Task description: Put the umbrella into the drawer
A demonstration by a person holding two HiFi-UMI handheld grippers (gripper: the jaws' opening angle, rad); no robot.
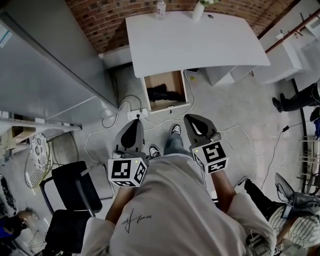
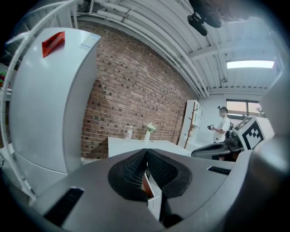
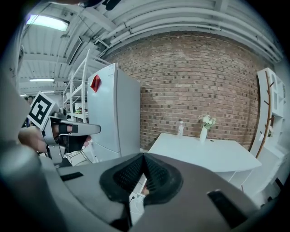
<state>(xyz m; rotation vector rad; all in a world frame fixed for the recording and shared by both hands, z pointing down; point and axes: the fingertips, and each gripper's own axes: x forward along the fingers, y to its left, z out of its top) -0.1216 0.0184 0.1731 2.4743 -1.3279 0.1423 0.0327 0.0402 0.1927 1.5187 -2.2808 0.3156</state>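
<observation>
An open drawer (image 1: 176,80) with a wooden inside juts out from under the white table (image 1: 200,45). A dark folded umbrella (image 1: 165,93) lies in it. My left gripper (image 1: 134,124) and right gripper (image 1: 193,119) hover side by side above the floor, short of the drawer and pointing toward it. Both are shut with nothing between the pads. In the left gripper view the closed tips (image 2: 146,152) point at the table and the drawer's edge (image 2: 153,190). The right gripper view shows closed tips (image 3: 143,157) aimed the same way.
A tall white fridge (image 1: 45,75) stands at the left, and a black chair (image 1: 75,192) is behind my left arm. Cables and a power strip (image 1: 137,114) lie on the floor near the drawer. A bottle (image 1: 160,9) and a vase (image 1: 198,10) stand on the table. A person (image 1: 297,100) stands at the right.
</observation>
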